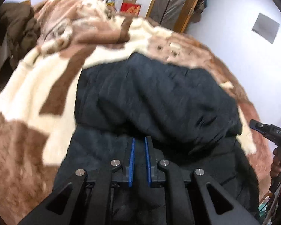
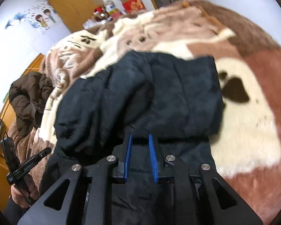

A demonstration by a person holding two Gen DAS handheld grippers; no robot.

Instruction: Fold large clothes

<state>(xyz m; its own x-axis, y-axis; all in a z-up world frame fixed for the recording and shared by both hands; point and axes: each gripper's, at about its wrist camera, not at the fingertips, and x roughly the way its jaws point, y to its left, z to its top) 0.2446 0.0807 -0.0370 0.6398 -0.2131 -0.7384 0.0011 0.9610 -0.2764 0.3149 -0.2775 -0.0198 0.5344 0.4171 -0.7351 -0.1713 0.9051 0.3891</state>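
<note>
A black padded jacket lies on the bed, its top half folded down over the lower half. In the right wrist view the jacket shows the same fold, with the fold's edge running just ahead of both grippers. My left gripper sits at that edge, its blue pads a narrow slit apart with dark cloth in the slit. My right gripper stands slightly open over the lower layer, its pads clear of the cloth. Each gripper also shows at the side of the other's view, held by a hand.
A brown and cream plush blanket covers the bed, also seen as blanket. A brown puffer coat is heaped at the bed's left edge. Wooden doors, boxes and white walls stand behind the bed.
</note>
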